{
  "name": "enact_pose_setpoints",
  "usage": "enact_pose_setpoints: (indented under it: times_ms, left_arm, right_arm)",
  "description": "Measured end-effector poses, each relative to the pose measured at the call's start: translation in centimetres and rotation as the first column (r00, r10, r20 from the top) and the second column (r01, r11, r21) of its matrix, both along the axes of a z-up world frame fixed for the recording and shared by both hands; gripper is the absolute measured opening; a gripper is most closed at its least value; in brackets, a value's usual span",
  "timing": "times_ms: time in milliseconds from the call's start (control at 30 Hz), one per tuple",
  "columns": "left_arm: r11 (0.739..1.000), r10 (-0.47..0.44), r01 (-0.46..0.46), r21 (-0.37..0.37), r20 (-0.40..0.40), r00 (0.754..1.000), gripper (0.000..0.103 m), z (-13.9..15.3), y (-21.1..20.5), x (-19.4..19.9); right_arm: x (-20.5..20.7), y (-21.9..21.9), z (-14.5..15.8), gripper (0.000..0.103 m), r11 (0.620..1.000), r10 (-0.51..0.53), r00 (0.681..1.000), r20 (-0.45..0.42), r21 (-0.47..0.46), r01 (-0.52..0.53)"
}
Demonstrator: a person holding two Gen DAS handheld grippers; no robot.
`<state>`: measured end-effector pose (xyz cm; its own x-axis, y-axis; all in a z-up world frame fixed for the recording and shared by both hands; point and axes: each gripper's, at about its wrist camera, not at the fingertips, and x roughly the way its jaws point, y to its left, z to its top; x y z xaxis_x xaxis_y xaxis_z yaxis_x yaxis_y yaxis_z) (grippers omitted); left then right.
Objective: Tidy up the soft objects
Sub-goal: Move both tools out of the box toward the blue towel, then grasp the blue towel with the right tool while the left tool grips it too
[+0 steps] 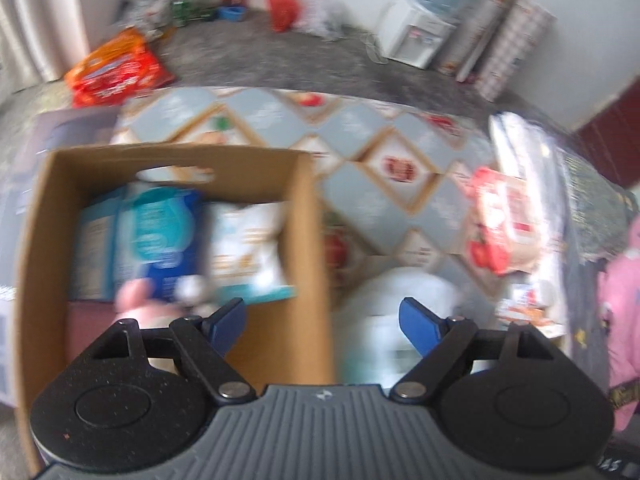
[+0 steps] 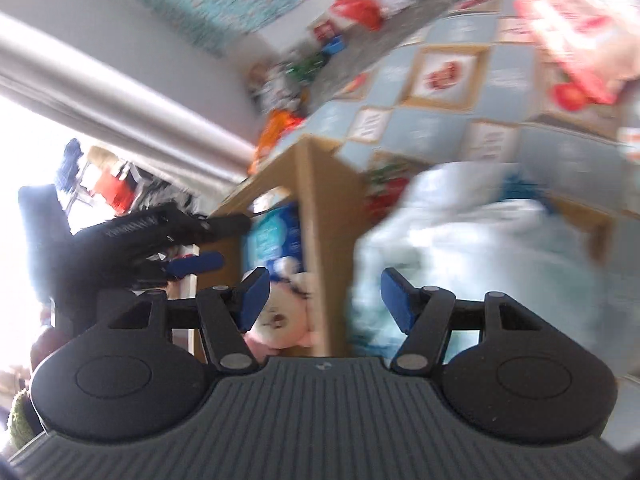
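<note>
A cardboard box (image 1: 308, 216) stands on the patterned tablecloth (image 1: 360, 140). Inside it are a blue soft pack (image 1: 160, 236), a white snack bag (image 1: 248, 252) and a pink plush toy (image 1: 140, 300). My left gripper (image 1: 322, 320) is open and empty, above the box's right wall. A pale white-blue soft bundle (image 1: 400, 300) lies right of the box. In the right wrist view, my right gripper (image 2: 322, 300) is open and empty, straddling the box wall (image 2: 320, 220), with the plush (image 2: 280, 312) left and the pale bundle (image 2: 460, 248) right. The left gripper (image 2: 192, 240) shows there at left.
A red and white packet (image 1: 500, 220) lies on the cloth at right, near a dark wrapped pile (image 1: 532, 184). An orange-red pack (image 1: 116, 68), a red bag (image 1: 282, 4) and a water dispenser (image 1: 420, 28) stand on the grey floor behind. Pink cloth (image 1: 624, 300) is at far right.
</note>
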<state>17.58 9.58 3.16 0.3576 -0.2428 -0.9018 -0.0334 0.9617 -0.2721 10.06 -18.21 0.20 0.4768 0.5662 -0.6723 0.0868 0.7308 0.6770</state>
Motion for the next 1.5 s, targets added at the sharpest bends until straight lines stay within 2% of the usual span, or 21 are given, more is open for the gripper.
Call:
enact_pose_setpoints:
  times_ms: [200,367,533,633,700,867,1133,1233,1333,1400,1500]
  left_arm:
    - [0.989,-0.130,0.129,-0.065,-0.003,0.992,0.084,-0.6,-9.4,0.5]
    - [0.968,-0.242,0.238,-0.083,-0.046,0.969,0.084,-2.7,-17.7,0.1]
    - [0.945,-0.326,0.323,-0.047,-0.135,0.936,0.077,-6.0,-24.5,0.1]
    - [0.931,-0.360,0.364,-0.015,-0.190,0.913,0.073,-8.0,-27.2,-0.4]
    - [0.914,-0.392,0.405,0.007,-0.234,0.890,0.068,-9.2,-28.7,-0.9]
    - [0.867,-0.464,0.497,0.031,-0.310,0.830,0.068,-11.4,-31.4,-2.5]
    - [0.804,-0.527,0.588,0.085,-0.355,0.772,0.058,-14.4,-34.5,-3.0]
    - [0.791,-0.543,0.605,0.090,-0.352,0.762,0.058,-15.2,-35.6,-3.1]
    - [0.790,-0.545,0.604,0.100,-0.335,0.768,0.056,-15.7,-36.3,-3.0]
    - [0.801,-0.535,0.590,0.100,-0.323,0.781,0.056,-16.0,-36.2,-2.8]
    - [0.829,-0.512,0.557,0.062,-0.317,0.798,0.056,-16.6,-35.8,-2.3]
  right_arm:
    - [-3.2,-9.7,-1.3,0.061,0.988,-0.142,0.989,-0.039,-0.065,0.139]
    - [-5.0,-16.1,-3.2,0.061,0.962,-0.208,0.977,-0.054,-0.191,0.194]
    - [-5.5,-19.5,-6.0,0.061,0.917,-0.164,0.983,-0.083,-0.380,0.121]
    - [-5.7,-20.9,-7.9,0.060,0.904,-0.113,0.988,-0.106,-0.424,0.058]
    - [-5.7,-21.5,-8.7,0.057,0.906,-0.074,0.991,-0.115,-0.423,0.019]
    - [-5.0,-21.8,-10.5,0.046,0.885,0.032,0.991,-0.133,-0.457,-0.090]
    - [-2.7,-23.8,-13.1,0.034,0.923,0.050,0.982,-0.182,-0.366,-0.115]
    - [-2.3,-24.0,-13.8,0.031,0.939,0.044,0.981,-0.188,-0.327,-0.105]
    - [-1.9,-24.1,-14.2,0.026,0.942,0.036,0.981,-0.192,-0.320,-0.097]
    - [-1.7,-24.4,-14.6,0.025,0.950,0.021,0.980,-0.197,-0.303,-0.081]
    - [-1.8,-25.0,-15.2,0.021,0.965,0.002,0.977,-0.215,-0.254,-0.058]
